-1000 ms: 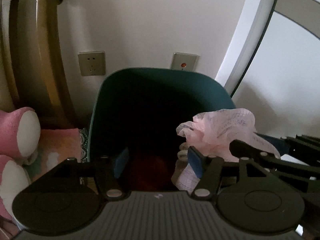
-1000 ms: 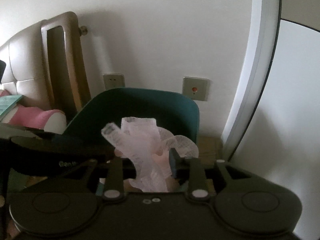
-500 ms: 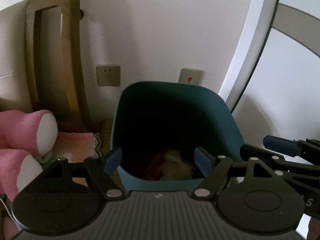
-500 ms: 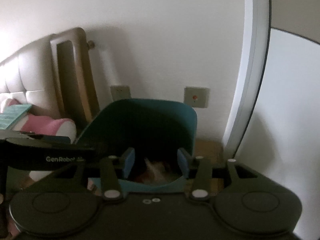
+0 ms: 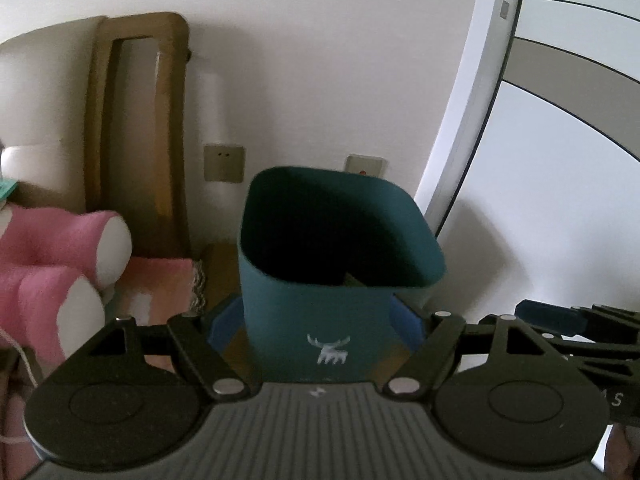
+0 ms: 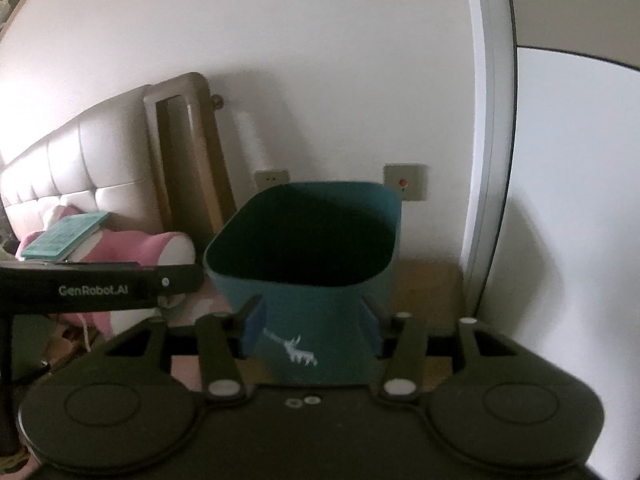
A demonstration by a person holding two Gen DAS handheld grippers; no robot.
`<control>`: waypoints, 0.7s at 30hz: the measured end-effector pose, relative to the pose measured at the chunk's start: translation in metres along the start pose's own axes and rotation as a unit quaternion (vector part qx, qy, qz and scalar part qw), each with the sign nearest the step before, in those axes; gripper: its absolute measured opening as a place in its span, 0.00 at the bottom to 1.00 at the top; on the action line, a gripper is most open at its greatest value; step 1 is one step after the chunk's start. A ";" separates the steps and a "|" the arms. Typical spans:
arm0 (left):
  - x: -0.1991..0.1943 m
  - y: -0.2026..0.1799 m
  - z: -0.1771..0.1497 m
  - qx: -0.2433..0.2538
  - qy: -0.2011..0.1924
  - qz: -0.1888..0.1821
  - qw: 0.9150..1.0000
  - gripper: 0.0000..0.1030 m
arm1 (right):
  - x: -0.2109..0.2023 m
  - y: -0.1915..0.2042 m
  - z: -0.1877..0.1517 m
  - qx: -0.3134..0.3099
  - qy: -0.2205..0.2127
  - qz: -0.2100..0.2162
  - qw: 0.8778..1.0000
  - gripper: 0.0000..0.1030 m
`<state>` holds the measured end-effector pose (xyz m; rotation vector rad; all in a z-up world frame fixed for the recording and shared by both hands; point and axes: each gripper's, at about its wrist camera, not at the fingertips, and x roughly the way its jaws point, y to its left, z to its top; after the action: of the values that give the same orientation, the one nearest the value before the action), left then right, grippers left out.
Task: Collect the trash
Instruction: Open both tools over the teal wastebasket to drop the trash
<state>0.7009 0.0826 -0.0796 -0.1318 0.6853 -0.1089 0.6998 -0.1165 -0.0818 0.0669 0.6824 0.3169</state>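
From the left wrist, the left tool (image 5: pixel 318 326) is level and aimed at the teal bin (image 5: pixel 320 320), its blue pads spread wide to either side of the bin's front wall, gripping nothing. The right tool (image 5: pixel 552 316) pokes in from the right. Something brownish, perhaps trash, shows inside the bin.

From the right wrist, the right tool (image 6: pixel 316 330) also faces the bin (image 6: pixel 320 332) with its pads wide and empty. Only this view shows a padded headboard (image 6: pixel 76 176) and a green book (image 6: pixel 66 234) on a pink plush toy (image 6: pixel 132 246).

Black left gripper (image 5: pixel 318 326) with blue pads, silver rivets, ribbed grey top, right gripper (image 6: pixel 310 326) alike, white "GenRobot.AI" lettering
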 end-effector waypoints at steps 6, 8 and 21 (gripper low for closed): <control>-0.019 0.003 -0.043 -0.010 0.009 0.005 1.000 0.77 | -0.019 0.007 -0.035 0.002 0.010 0.009 1.000 0.50; -0.024 0.005 -0.062 -0.013 0.014 0.010 1.000 0.77 | -0.024 0.008 -0.050 0.004 0.015 0.010 1.000 0.51; -0.004 0.023 -0.211 -0.038 0.087 0.000 0.995 0.83 | -0.014 -0.023 -0.198 0.050 0.116 -0.010 0.992 0.52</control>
<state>0.5653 0.0879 -0.2425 -0.1970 0.8647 -0.0948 0.5710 -0.1516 -0.2307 0.1200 0.9283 0.2730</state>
